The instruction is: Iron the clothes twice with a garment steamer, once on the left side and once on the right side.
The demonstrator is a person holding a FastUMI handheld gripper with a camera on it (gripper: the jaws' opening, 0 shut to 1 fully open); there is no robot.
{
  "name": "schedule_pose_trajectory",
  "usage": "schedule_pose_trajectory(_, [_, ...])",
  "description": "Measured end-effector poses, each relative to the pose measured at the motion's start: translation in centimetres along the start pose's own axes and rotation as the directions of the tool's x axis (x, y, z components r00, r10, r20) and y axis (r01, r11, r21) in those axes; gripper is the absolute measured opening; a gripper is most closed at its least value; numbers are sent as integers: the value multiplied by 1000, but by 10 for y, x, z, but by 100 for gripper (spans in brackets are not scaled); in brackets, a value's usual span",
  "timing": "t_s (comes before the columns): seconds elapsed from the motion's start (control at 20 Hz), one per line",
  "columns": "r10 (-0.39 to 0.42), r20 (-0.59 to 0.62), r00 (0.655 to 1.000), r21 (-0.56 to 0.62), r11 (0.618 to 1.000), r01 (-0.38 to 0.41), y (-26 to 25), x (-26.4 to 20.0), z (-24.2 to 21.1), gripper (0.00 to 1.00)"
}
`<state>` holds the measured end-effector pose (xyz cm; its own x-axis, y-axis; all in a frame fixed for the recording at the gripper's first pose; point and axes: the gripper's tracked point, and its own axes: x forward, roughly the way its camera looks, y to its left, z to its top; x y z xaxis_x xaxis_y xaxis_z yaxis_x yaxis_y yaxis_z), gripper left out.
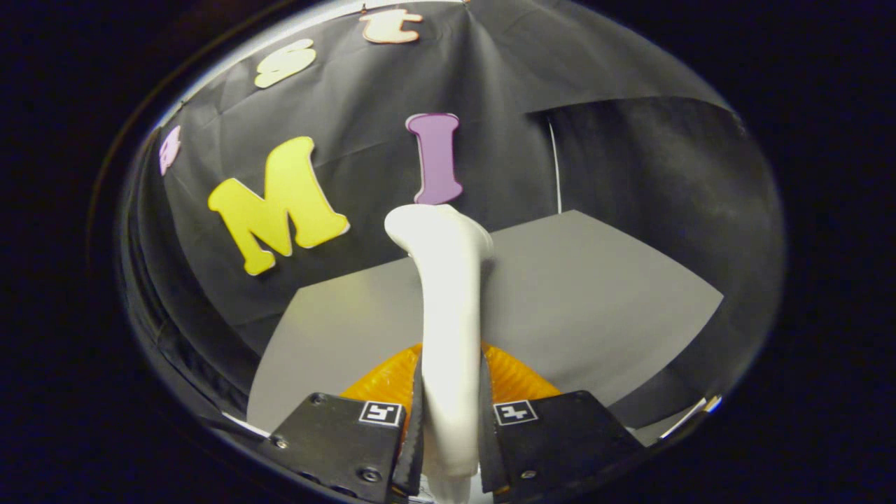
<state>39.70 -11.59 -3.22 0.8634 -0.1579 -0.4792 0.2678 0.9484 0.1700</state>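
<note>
My claw (451,427) is squeezed tight on the white garment steamer (448,308). Both fingers press its handle, one on each side. The steamer sticks up and away from my claw, and its rounded head is at the far end. Just past my fingers, under the handle, I see something orange with ridges (514,378). I cannot tell what it is. Beyond that lies the gray tabletop (595,301). I see no clothes from here, so I think I must turn to find them. To do this well, I should keep my grip firm so the steamer does not slip, and move it slowly down one side.
</note>
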Motion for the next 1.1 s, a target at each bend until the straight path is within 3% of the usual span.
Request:
schedule_pose_trajectory(0.45, [114, 130, 985, -80, 991, -104, 65, -76, -3, 34])
schedule_pose_trajectory(0.65, [130, 264, 956, -101, 989, -106, 91, -124, 6, 34])
schedule_pose_trajectory(1.1, [188, 411, 892, -155, 979, -135, 177, -207, -10, 34])
